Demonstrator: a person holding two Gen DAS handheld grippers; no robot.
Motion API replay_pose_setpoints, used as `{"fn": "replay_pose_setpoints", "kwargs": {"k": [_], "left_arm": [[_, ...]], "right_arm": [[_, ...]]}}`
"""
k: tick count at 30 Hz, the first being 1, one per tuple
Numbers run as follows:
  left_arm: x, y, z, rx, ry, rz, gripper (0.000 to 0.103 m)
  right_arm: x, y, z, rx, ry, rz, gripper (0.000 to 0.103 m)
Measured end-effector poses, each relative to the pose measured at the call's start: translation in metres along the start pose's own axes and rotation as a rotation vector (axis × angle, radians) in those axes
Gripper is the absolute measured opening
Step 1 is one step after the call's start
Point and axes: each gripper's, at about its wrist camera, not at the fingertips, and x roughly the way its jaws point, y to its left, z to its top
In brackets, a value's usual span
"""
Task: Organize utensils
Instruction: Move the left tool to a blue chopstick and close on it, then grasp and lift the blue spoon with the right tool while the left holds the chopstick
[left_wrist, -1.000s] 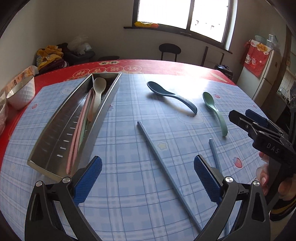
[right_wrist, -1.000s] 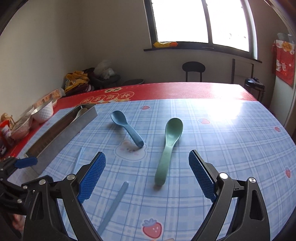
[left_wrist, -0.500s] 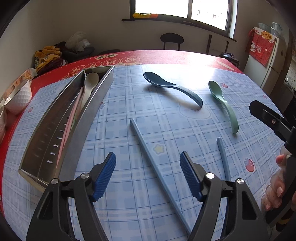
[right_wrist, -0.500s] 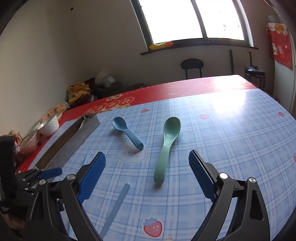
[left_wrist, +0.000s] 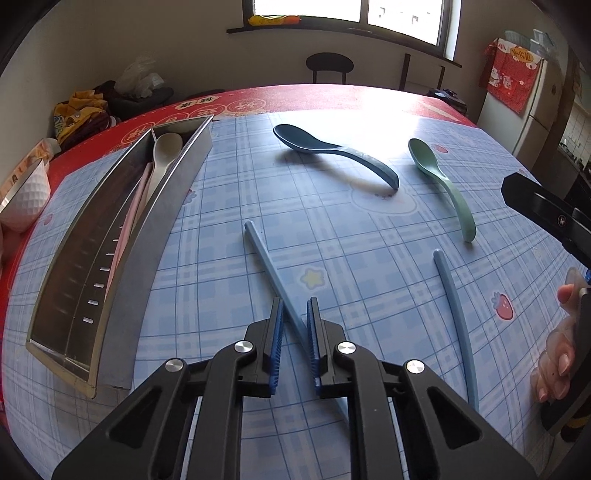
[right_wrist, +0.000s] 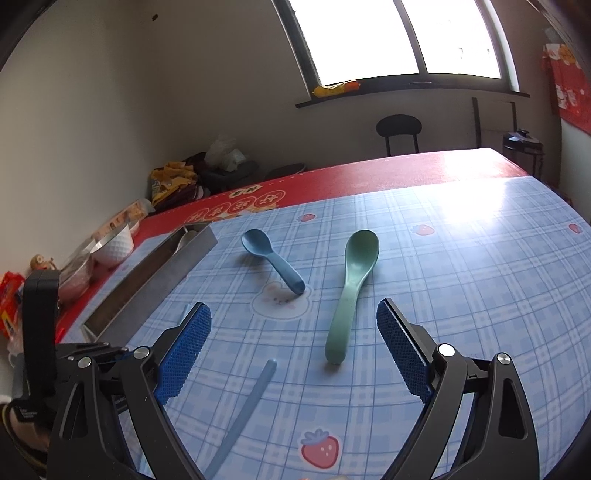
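Observation:
My left gripper (left_wrist: 295, 325) is shut on a light blue chopstick (left_wrist: 264, 254) that lies on the checked tablecloth. A second blue chopstick (left_wrist: 456, 317) lies to its right and also shows in the right wrist view (right_wrist: 245, 402). A dark blue spoon (left_wrist: 332, 151) and a green spoon (left_wrist: 443, 182) lie farther back. The steel utensil tray (left_wrist: 110, 314) at the left holds a cream spoon (left_wrist: 164, 151) and pink chopsticks (left_wrist: 129, 221). My right gripper (right_wrist: 293, 354) is open and empty above the table, with the green spoon (right_wrist: 351, 288) ahead of it.
A white bowl (left_wrist: 26, 195) stands at the table's left edge beside the tray. Metal bowls (right_wrist: 79, 273) and snack packets sit on the red border. A black stool (left_wrist: 328, 66) stands beyond the far edge of the table.
My left gripper has moved down over the near chopstick and its jaws have closed on it. The right gripper has risen a little and stays open.

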Motion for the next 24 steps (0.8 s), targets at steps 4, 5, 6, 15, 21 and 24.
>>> {"fn": "replay_pose_setpoints", "kwargs": {"k": [4, 5, 6, 15, 21, 24], "left_arm": [[0.0, -0.001, 0.0, 0.016, -0.006, 0.002, 0.014], [0.0, -0.001, -0.001, 0.023, -0.009, 0.002, 0.014], [-0.001, -0.001, -0.001, 0.026, -0.012, 0.001, 0.014], [-0.006, 0.005, -0.008, 0.001, -0.056, -0.011, 0.006], [-0.018, 0.016, -0.01, -0.054, -0.117, -0.056, 0.006], [-0.024, 0.024, -0.012, -0.094, -0.149, -0.072, 0.006]], "right_arm": [[-0.002, 0.0, -0.001, 0.0, -0.007, 0.003, 0.088], [-0.002, 0.0, -0.001, 0.0, -0.008, 0.003, 0.088], [-0.002, 0.0, -0.001, 0.0, -0.009, 0.004, 0.088], [-0.004, -0.003, -0.001, 0.02, -0.017, 0.012, 0.088], [-0.008, -0.002, -0.002, 0.014, -0.032, 0.037, 0.088], [-0.007, 0.0, -0.002, 0.008, -0.032, 0.05, 0.088]]}}
